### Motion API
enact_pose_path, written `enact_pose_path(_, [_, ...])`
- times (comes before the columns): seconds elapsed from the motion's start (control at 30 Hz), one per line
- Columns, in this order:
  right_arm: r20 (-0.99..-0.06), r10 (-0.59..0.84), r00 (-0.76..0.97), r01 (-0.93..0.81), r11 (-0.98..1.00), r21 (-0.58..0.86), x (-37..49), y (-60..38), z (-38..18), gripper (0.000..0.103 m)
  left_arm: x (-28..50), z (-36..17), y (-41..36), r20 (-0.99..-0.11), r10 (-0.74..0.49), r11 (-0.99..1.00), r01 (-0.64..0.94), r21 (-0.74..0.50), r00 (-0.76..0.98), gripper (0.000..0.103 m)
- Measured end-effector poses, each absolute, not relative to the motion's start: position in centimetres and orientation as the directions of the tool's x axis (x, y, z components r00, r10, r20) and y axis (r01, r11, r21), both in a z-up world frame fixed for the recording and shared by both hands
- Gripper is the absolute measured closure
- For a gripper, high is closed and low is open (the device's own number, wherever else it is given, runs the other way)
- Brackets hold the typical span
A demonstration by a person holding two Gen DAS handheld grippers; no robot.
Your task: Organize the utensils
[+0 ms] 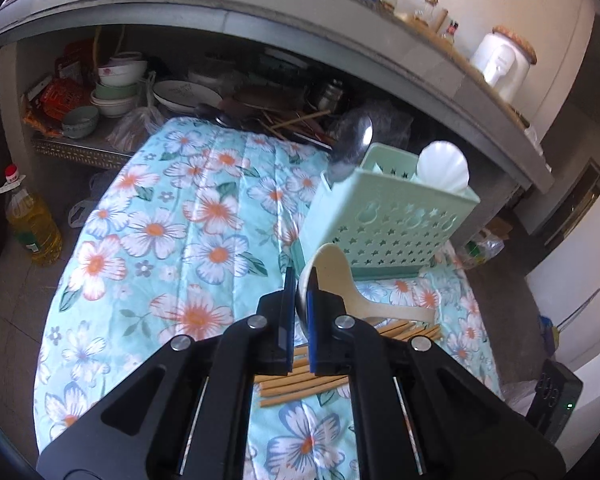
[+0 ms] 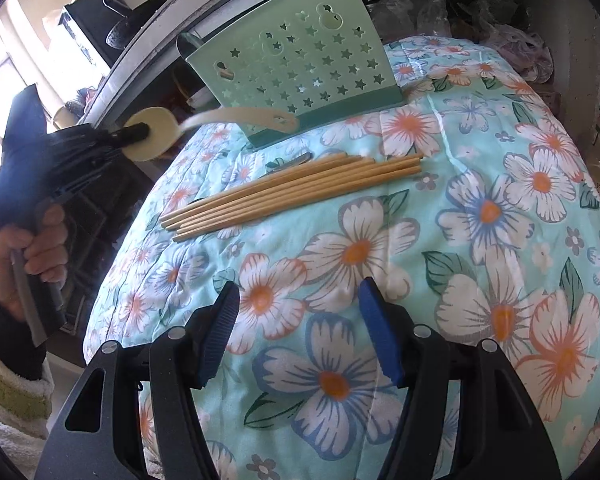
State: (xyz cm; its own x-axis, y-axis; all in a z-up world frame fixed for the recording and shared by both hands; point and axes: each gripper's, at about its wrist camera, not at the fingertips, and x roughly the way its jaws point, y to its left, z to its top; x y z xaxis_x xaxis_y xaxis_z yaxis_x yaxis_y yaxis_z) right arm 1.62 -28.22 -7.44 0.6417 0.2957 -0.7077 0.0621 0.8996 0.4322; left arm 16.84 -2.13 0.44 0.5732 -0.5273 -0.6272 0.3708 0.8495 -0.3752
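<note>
Both wrist views look down, sharing the green holder [image 1: 384, 220] [image 2: 300, 60].

1. Left hand-held gripper [image 1: 299, 300]: black angular body, round silver screws on the finger links, blue ribbed pads.
2. Right hand-held gripper [image 2: 300, 336]: same black frame, silver screws, blue ribbed pads.
3. Hand [image 2: 40, 256], below the left hand-held gripper: dark cuff, fluffy white sleeve with green band.

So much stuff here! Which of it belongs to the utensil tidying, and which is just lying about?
Part of the job:
- cream spoon, pinched by its bowl in the left gripper
- chopsticks on the floral cloth
- green holder, with a white spoon and a metal spoon in it

Just lying about:
- oil bottle
- bowls on the shelf
- white jar
</note>
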Motion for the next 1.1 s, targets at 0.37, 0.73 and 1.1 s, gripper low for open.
enact_pose_path(0.37, [-0.694,0.262,0.671,0.024,0.927,0.373,2.3,-27.8,-4.4,0.047,15.5,1.7,5.9,-0.516,-0.504,0.84,0.254,-0.48,0.692,0.1])
enact_pose_path(0.73, [-0.673,0.39,0.629,-0.099,0.898,0.428,12.1,-24.3,-3.4,0.075,15.1,0.6,8.5,-0.473,-0.468,0.842,0.215,-0.495,0.746,0.099])
enact_pose_path(1.1, [-0.76,0.344,0.551,-0.113,0.933,0.341,14.4,-21.4,-7.2,0.084,15.5,-1.2,10.6,-0.477,-0.457,0.834,0.175,-0.524,0.75,0.099])
